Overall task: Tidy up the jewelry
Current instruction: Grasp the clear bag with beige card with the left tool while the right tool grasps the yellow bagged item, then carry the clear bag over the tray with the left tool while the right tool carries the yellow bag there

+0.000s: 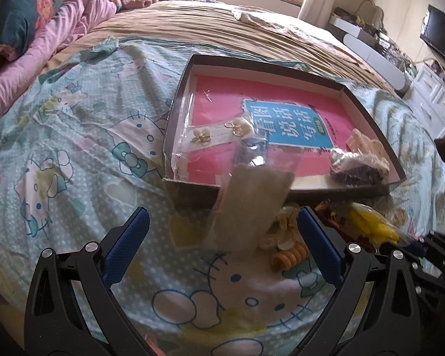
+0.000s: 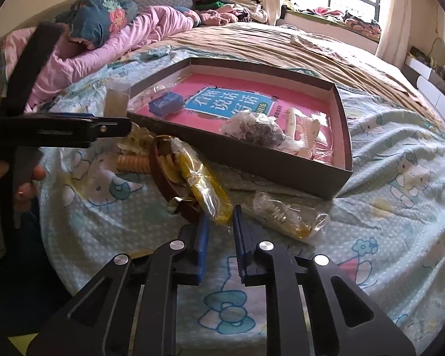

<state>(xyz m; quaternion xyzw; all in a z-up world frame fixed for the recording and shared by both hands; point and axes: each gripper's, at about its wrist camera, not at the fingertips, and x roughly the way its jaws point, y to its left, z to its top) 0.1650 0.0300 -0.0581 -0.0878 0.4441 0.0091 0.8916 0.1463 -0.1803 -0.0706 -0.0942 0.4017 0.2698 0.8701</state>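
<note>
Right wrist view shows our right gripper (image 2: pixel 221 222) pinched on the yellow packet's (image 2: pixel 204 185) edge at lower centre (left gripper (image 1: pixel 222 234) gapes), so crinkly film may slip free.

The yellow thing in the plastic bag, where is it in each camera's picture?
Left wrist view: the yellow item in a clear bag lies at lower right, just in front of the shallow box's near wall.
Right wrist view: it lies near the middle, running down to the right gripper, whose pads pinch its near end.
Shared landmark: the pink book inside the box.
</note>
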